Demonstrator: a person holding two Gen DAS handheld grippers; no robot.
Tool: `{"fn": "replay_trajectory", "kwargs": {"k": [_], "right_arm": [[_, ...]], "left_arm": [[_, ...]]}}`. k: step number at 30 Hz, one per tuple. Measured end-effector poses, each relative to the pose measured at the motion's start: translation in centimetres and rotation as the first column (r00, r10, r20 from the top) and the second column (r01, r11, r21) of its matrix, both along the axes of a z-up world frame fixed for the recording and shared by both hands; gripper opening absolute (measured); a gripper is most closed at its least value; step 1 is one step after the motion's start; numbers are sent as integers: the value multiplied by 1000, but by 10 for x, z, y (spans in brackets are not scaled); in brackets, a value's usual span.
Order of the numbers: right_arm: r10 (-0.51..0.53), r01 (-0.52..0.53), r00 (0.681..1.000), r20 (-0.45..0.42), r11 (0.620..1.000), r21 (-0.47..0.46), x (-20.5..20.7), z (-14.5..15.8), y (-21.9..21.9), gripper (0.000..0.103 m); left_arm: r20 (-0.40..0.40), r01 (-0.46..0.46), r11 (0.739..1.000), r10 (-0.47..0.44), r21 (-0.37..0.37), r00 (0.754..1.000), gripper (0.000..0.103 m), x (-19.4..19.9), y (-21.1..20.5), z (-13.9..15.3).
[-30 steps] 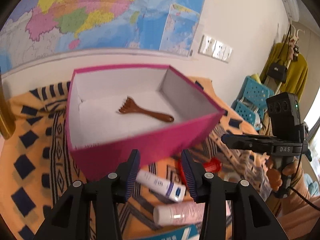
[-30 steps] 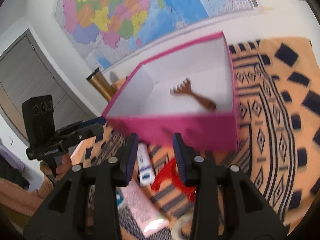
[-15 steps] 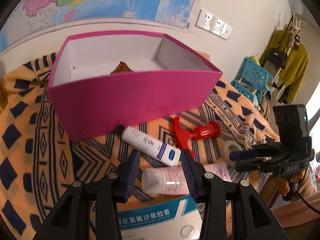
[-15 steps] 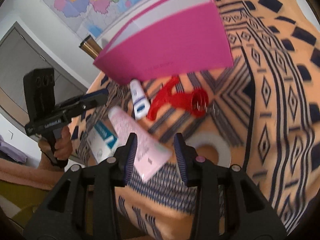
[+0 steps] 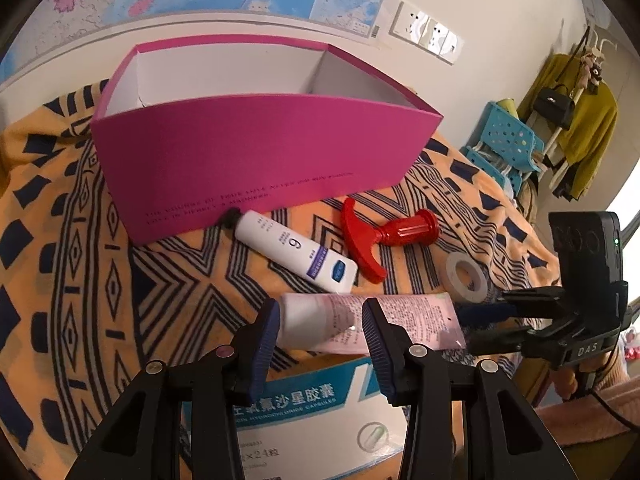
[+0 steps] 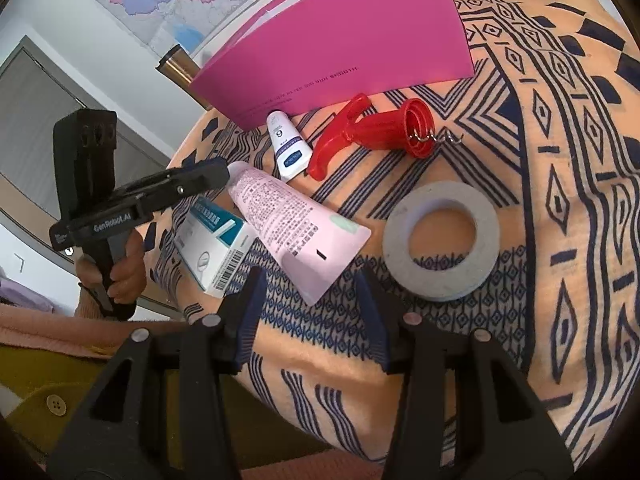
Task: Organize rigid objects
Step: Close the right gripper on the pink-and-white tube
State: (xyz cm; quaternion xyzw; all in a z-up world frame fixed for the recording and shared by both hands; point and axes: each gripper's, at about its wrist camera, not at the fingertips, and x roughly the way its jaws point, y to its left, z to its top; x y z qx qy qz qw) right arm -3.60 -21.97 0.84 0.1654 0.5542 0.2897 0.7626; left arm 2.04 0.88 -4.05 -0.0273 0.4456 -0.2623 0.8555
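A pink box [image 5: 256, 160] [image 6: 340, 44] stands open on the patterned cloth. In front of it lie a white tube [image 5: 296, 256] [image 6: 286, 142], a red corkscrew [image 5: 380, 236] [image 6: 372, 128], a grey tape ring [image 5: 466, 276] [image 6: 440, 240], a pink tube [image 5: 400, 322] [image 6: 296, 228] and a blue-white medicine carton [image 5: 312, 412] [image 6: 214, 240]. My left gripper [image 5: 320, 336] is open, its fingers either side of the pink tube's cap end. My right gripper [image 6: 310, 316] is open and empty, near the pink tube's flat end.
The cloth [image 5: 80, 280] covers a table whose front edge shows in the right wrist view [image 6: 304, 432]. A brass cylinder [image 6: 180, 66] stands beside the box. A map and wall sockets [image 5: 428, 34] are behind. Blue stools [image 5: 504, 144] stand to the right.
Both grippers have pulled back from over the box and come down low toward the items in front of it. The left gripper now straddles the pink tube.
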Motion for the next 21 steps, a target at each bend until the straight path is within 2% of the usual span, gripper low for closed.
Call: {"fn": "replay_trajectory", "kwargs": {"k": [21], "right_arm": [[-46, 45, 998, 49, 999, 14, 25, -2, 15, 52]], "left_arm": [[-25, -71, 997, 71, 0, 997, 47, -6, 12, -2]]}}
